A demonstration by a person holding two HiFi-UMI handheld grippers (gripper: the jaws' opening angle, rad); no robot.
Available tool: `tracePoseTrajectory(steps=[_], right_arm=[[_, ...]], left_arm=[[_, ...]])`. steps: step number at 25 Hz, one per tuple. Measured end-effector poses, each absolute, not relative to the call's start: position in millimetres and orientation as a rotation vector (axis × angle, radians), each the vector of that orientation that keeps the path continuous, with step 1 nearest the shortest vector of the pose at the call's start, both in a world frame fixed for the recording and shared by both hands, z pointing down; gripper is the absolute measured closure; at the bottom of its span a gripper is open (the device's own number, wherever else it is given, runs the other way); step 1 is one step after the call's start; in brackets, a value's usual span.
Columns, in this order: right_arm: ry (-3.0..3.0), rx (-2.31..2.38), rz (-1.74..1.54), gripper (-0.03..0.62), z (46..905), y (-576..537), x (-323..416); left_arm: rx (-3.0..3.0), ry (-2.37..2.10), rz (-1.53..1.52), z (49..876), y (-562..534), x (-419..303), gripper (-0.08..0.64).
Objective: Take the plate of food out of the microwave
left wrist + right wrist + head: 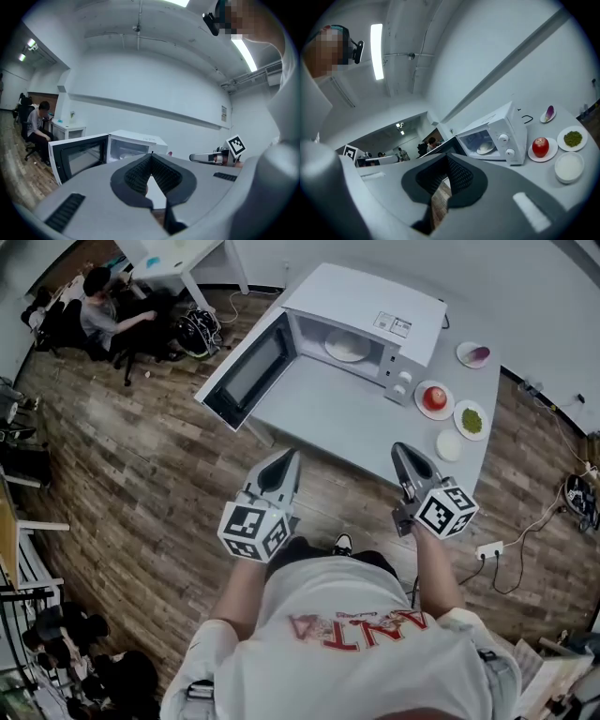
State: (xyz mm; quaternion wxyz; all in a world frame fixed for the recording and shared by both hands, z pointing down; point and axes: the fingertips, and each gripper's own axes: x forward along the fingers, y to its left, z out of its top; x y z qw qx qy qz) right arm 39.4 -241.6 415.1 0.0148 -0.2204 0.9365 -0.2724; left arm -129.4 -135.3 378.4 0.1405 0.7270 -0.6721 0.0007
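A white microwave (pixel 375 306) stands on the grey table (pixel 337 423), its door (pixel 246 371) swung wide open to the left. Inside lies a white plate of food (pixel 347 346), seen again through the opening in the right gripper view (pixel 485 148). Both grippers hover in front of the table's near edge, well short of the microwave. My left gripper (pixel 289 457) is shut and holds nothing; its tips meet in its own view (pixel 150 157). The right gripper (pixel 401 448) is likewise shut and empty (pixel 446 157).
To the right of the microwave sit a plate with a red apple (pixel 434 398), a plate of green food (pixel 471 419), a white bowl (pixel 449 445) and a plate with a purple item (pixel 473 355). A person (pixel 98 315) sits at a desk far left. Cables and a power strip (pixel 489 549) lie on the floor.
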Motion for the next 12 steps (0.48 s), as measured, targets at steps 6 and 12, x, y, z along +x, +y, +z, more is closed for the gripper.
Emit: tracePoseTrajectory(steps=[6,12], right_arm=[[2.847,-0.773,-0.947,0.589,430,-269,54],[2.822,-0.832,-1.026,0.589,444,-292,29]], left_arm=[[2.154,-1.89,0.042,379,-175,-121,0.554],[2.184,-1.828,0.025,391,-209,-139,0.554]])
